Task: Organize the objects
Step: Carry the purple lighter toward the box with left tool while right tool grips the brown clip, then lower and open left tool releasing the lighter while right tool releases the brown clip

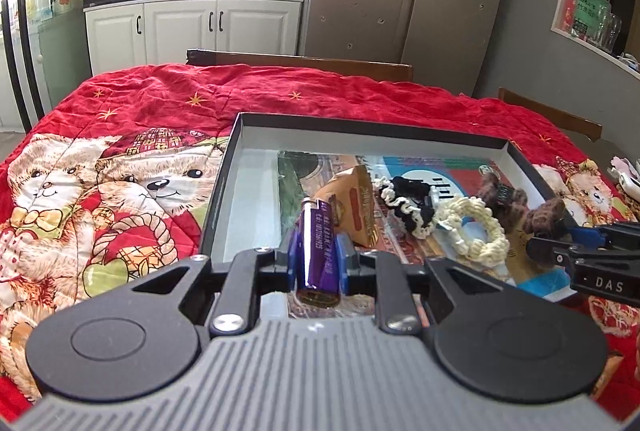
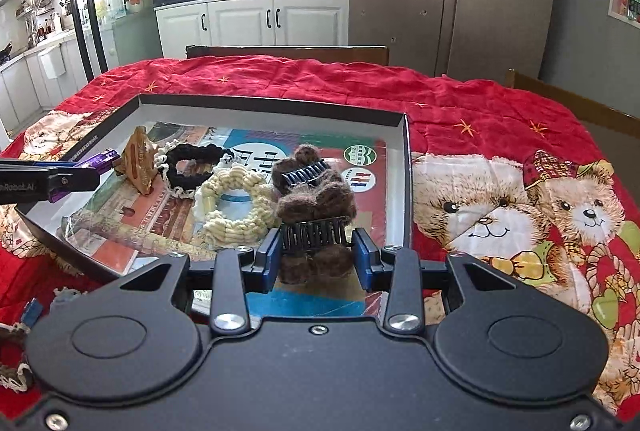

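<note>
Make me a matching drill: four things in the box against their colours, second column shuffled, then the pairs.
Things:
1. battery
2. fuzzy hair claw
3. plain knitted scrunchie
4. snack packet

Colours:
A. cream
B. tan with gold
C. purple
D. brown

Pairs: 1-C, 2-D, 3-A, 4-B

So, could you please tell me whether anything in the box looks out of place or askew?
Nothing looks spilled or damaged. The gold packet stands tilted beside the black scrunchie, not flat. The left claw holds a purple battery over the box.
</note>
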`<state>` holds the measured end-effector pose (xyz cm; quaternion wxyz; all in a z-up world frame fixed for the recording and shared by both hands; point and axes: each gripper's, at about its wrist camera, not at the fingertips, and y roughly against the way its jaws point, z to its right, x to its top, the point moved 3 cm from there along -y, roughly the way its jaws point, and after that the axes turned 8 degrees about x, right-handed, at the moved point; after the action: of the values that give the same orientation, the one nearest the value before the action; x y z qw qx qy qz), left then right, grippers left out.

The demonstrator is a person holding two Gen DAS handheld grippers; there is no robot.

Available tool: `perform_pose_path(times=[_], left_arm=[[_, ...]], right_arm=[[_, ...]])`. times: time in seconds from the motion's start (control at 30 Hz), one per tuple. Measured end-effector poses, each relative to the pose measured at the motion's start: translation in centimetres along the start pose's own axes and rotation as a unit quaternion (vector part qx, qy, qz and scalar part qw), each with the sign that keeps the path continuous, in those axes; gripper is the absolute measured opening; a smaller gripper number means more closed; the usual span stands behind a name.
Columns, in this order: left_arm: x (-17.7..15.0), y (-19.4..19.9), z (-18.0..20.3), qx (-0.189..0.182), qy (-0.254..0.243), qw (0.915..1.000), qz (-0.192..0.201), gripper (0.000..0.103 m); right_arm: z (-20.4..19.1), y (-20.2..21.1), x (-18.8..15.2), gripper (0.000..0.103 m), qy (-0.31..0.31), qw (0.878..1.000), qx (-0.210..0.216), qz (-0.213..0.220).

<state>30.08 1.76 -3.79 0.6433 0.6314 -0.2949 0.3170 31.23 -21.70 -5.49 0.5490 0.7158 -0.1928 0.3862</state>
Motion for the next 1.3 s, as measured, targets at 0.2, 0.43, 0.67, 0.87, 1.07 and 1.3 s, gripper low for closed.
perform_pose_path(times=[0.2,0.43,0.67,0.87,1.07,1.3], left_arm=[[-0.3,-0.9,0.1,0.000,-0.002,1.0000,-0.010,0.023],[-0.6,-1.4,0.4,-0.002,-0.005,0.9999,-0.016,0.023],[-0.6,-1.5,0.4,0.000,-0.005,0.9998,-0.017,0.023],[-0.8,-1.8,0.3,0.000,-0.005,0.9997,-0.023,0.025],[-0.7,-1.7,0.1,0.001,-0.003,0.9998,-0.022,0.030],[-0.6,-1.4,0.0,0.005,-0.006,0.9999,-0.015,0.046]], right_arm=[[-0.2,-0.5,0.0,0.036,0.006,1.000,0.000,-0.006],[-0.3,-0.8,0.0,0.036,0.009,1.000,0.001,-0.012],[-0.2,-1.0,0.0,0.036,0.011,1.000,0.001,-0.015],[-0.2,-1.1,-0.1,0.036,0.013,1.000,0.000,-0.019],[-0.1,-1.2,-0.1,0.037,0.012,1.000,0.000,-0.021],[-0.1,-1.2,-0.1,0.038,0.012,1.000,0.000,-0.020]])
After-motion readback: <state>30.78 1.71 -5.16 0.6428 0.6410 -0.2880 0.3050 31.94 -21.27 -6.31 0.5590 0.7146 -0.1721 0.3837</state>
